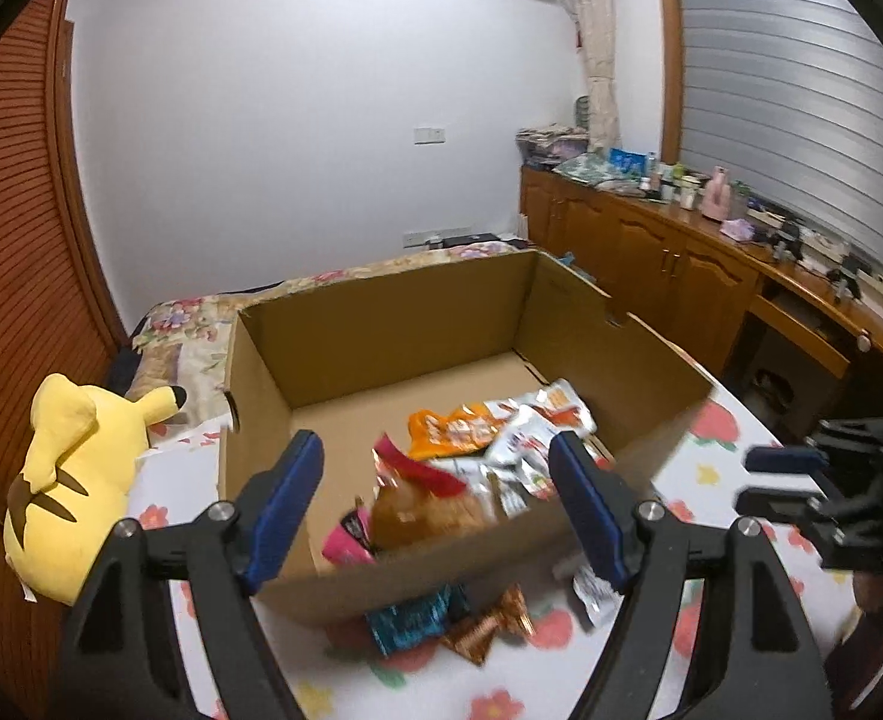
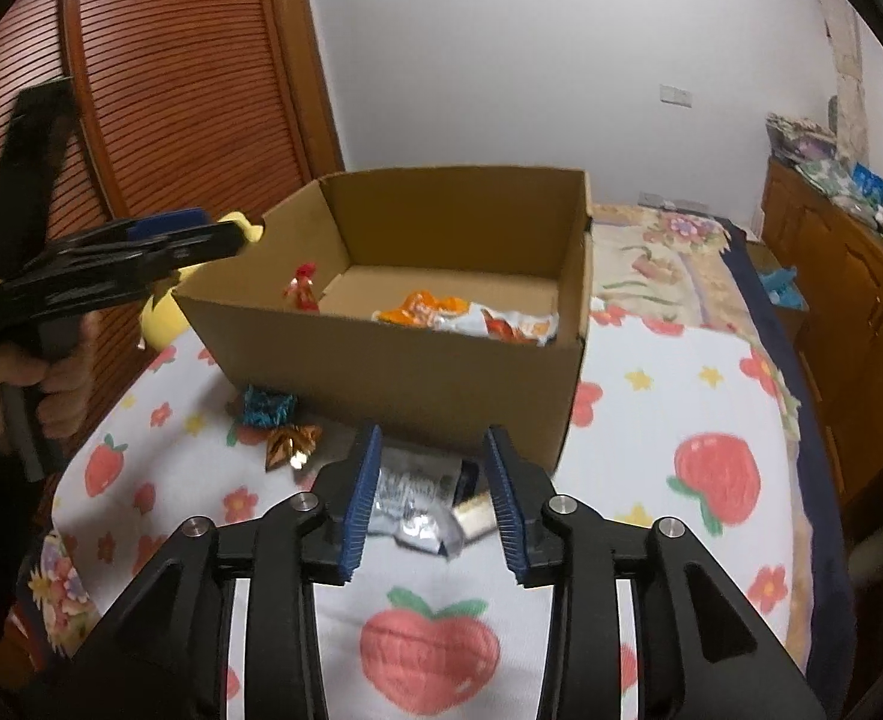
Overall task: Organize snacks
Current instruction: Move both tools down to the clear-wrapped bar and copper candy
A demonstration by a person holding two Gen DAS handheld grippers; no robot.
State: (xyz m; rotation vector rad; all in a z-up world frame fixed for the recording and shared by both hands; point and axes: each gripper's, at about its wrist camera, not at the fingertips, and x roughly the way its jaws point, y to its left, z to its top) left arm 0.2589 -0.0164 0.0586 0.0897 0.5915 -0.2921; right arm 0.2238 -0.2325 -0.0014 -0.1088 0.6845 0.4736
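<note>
Lying on the strawberry-print blanket (image 2: 651, 396) just in front of the cardboard box (image 2: 417, 372), a silver snack packet (image 2: 411, 495) is seen low in the centre of the right wrist view, its long axis running roughly left to right across the frame, one crumpled end pointing toward the lower right. It is framed between the blue pads of the right gripper (image 2: 435, 504), whose jaws stand partly apart and press on nothing; the packet is not gripped. Two more snacks are counted on the blanket to its left: a teal packet (image 2: 267, 408) touching the box's front wall and a brown-gold wrapper (image 2: 291, 444) just beside it.

Inside the box, several packets are heaped toward the near right corner in the left wrist view: an orange packet (image 1: 453, 432), white-and-silver packets (image 1: 531, 438), a brown bag (image 1: 429, 510) with red trim and a pink packet (image 1: 351, 537). An exact count cannot be made, since they are blurred and overlapping. The box is open-topped, its long axis running away from the camera.

The left gripper (image 1: 435, 504) is held over the box's near edge, jaws wide apart and empty. A single yellow plush toy (image 1: 69, 480) is seen at the left of that frame, beside the box. A wooden cabinet (image 1: 681, 258) is seen along the right wall.
</note>
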